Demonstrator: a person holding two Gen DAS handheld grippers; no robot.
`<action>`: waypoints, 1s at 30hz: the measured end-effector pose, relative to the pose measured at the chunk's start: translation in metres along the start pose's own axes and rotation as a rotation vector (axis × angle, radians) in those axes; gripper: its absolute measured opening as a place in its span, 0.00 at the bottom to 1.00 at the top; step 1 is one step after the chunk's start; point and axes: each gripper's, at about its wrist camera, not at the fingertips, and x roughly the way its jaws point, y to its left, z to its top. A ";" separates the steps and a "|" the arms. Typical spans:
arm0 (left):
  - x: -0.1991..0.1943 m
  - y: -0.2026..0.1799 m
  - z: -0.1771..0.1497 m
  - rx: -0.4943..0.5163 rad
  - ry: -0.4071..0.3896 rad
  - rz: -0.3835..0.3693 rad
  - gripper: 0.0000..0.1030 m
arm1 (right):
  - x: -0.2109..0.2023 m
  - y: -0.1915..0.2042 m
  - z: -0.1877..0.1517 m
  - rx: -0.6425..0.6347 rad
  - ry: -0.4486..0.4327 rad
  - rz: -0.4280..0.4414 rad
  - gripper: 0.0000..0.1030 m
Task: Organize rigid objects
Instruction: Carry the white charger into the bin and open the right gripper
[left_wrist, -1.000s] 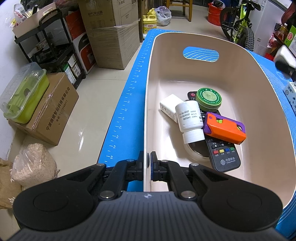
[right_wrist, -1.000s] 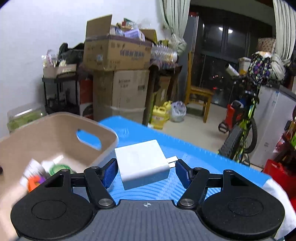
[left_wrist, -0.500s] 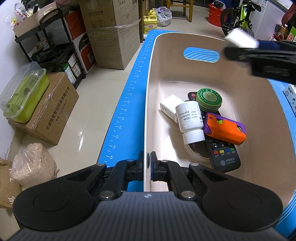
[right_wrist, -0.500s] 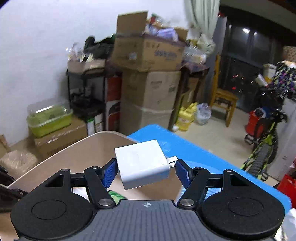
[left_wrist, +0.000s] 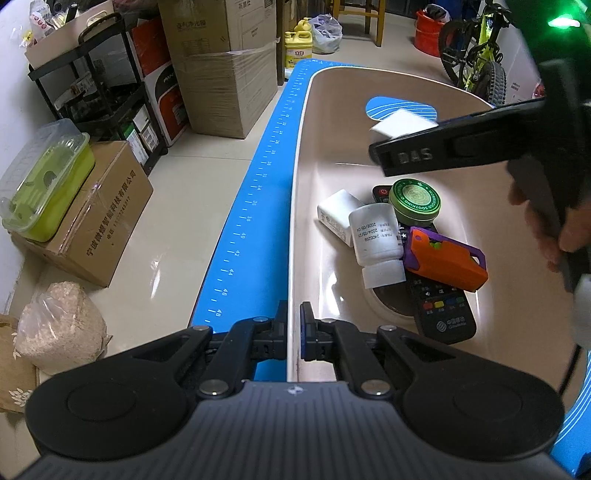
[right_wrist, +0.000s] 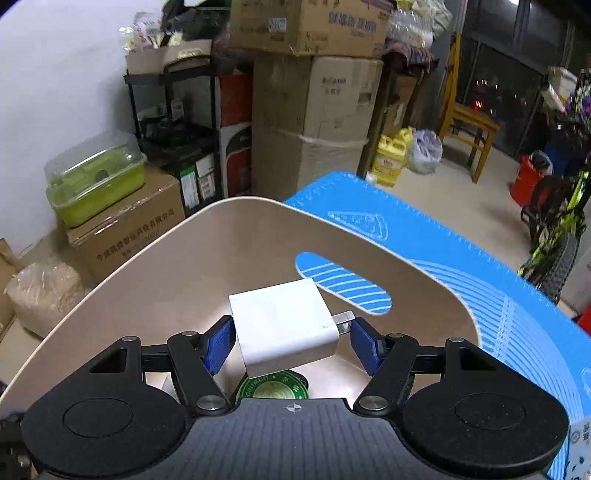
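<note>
My left gripper (left_wrist: 294, 332) is shut on the near rim of a beige bin (left_wrist: 480, 192). Inside the bin lie a white bottle (left_wrist: 376, 240), a green tin (left_wrist: 415, 201), an orange and purple case (left_wrist: 445, 264), a black remote (left_wrist: 441, 310) and a white block (left_wrist: 338, 214). My right gripper (right_wrist: 291, 341) is shut on a white charger (right_wrist: 284, 325), its prongs against the right pad. It hangs over the bin (right_wrist: 177, 269), above the green tin (right_wrist: 272, 387). In the left wrist view the right gripper (left_wrist: 406, 147) and charger (left_wrist: 402, 122) come in from the right.
The bin stands on a blue ruled mat (left_wrist: 255, 206) at the table's left edge. Cardboard boxes (left_wrist: 221, 70), a black rack (left_wrist: 99, 96), a green lidded container (left_wrist: 40, 181) and a bag of grain (left_wrist: 59, 328) are on the floor at left. A bicycle (left_wrist: 476, 59) stands behind.
My right gripper has carried the white charger leftward from over the mat to over the bin, tilting downward. The left gripper has kept still on the rim.
</note>
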 end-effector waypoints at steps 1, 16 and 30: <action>0.000 0.000 0.000 -0.001 0.000 -0.002 0.06 | 0.004 0.001 0.000 0.006 0.016 -0.002 0.69; 0.001 0.004 0.000 -0.009 -0.001 -0.019 0.06 | 0.048 0.013 -0.004 -0.001 0.165 -0.072 0.68; 0.001 0.004 -0.001 -0.007 -0.001 -0.017 0.06 | 0.033 0.014 -0.004 -0.033 0.147 -0.089 0.80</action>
